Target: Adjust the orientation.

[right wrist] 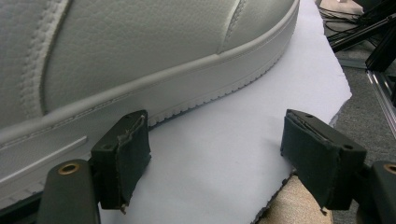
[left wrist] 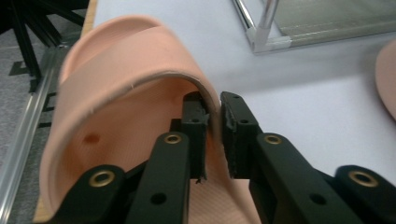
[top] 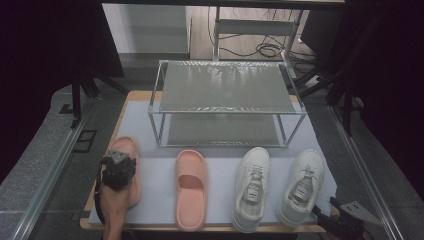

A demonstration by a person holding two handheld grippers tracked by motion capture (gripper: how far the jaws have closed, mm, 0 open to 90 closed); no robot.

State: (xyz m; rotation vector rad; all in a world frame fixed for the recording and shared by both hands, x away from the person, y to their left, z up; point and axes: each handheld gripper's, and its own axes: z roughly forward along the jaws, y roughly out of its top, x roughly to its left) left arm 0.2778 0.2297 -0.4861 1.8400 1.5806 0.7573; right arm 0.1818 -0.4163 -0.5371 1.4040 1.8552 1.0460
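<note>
At the table's left edge, the left gripper pinches the soft pink rubber slide sandal's strap.

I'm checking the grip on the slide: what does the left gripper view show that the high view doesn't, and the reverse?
Left gripper view: the left claw pinching the pink slide's strap between its pads. High view: the second slide, two white sneakers, the whole rack, the right claw. Both: the gripped slide, the white mat, a rack corner.

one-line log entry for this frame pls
left gripper: shut on pink slide strap | right gripper: open beside white sneaker | rack: empty
</note>
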